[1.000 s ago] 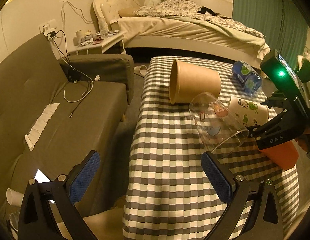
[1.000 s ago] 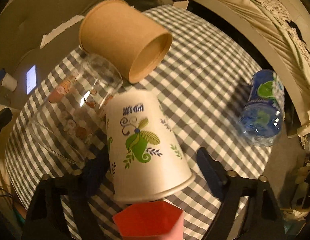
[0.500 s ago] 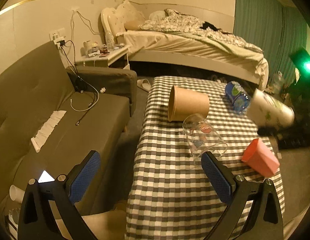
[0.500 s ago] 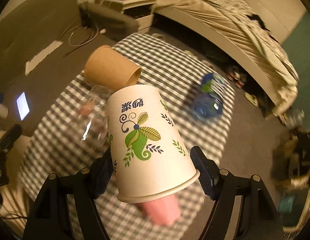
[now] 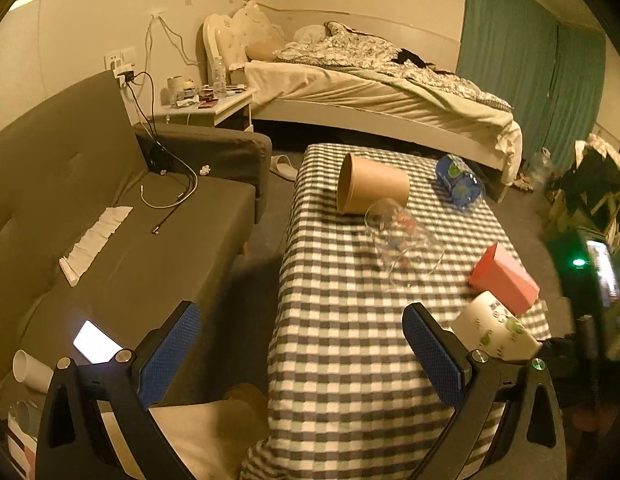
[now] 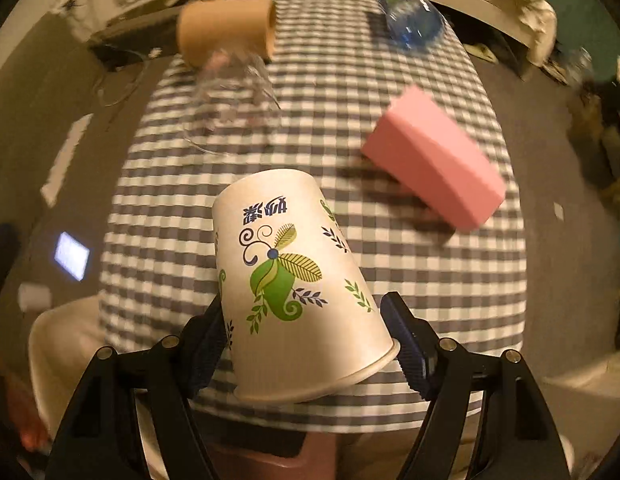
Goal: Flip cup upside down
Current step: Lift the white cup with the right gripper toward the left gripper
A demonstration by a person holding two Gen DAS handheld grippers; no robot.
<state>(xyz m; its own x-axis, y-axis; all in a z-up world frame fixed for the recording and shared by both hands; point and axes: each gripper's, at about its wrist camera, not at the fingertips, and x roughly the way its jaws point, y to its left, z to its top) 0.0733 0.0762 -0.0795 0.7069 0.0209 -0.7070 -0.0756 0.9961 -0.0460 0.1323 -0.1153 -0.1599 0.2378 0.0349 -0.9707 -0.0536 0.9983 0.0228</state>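
A white paper cup with green leaf print is held between the fingers of my right gripper, base pointing away from me, rim near me, above the near part of the checkered table. The same cup shows in the left wrist view at the table's near right corner. My left gripper is open and empty, held over the table's near left edge, apart from the cup.
On the table lie a brown paper tub, a clear glass, a pink box and a blue bottle. A grey sofa with cables and a lit phone stands left. A bed is behind.
My right gripper has carried the paper cup from high above the table's right side back toward the near edge and lower. The left gripper has pulled back a little and stayed open.
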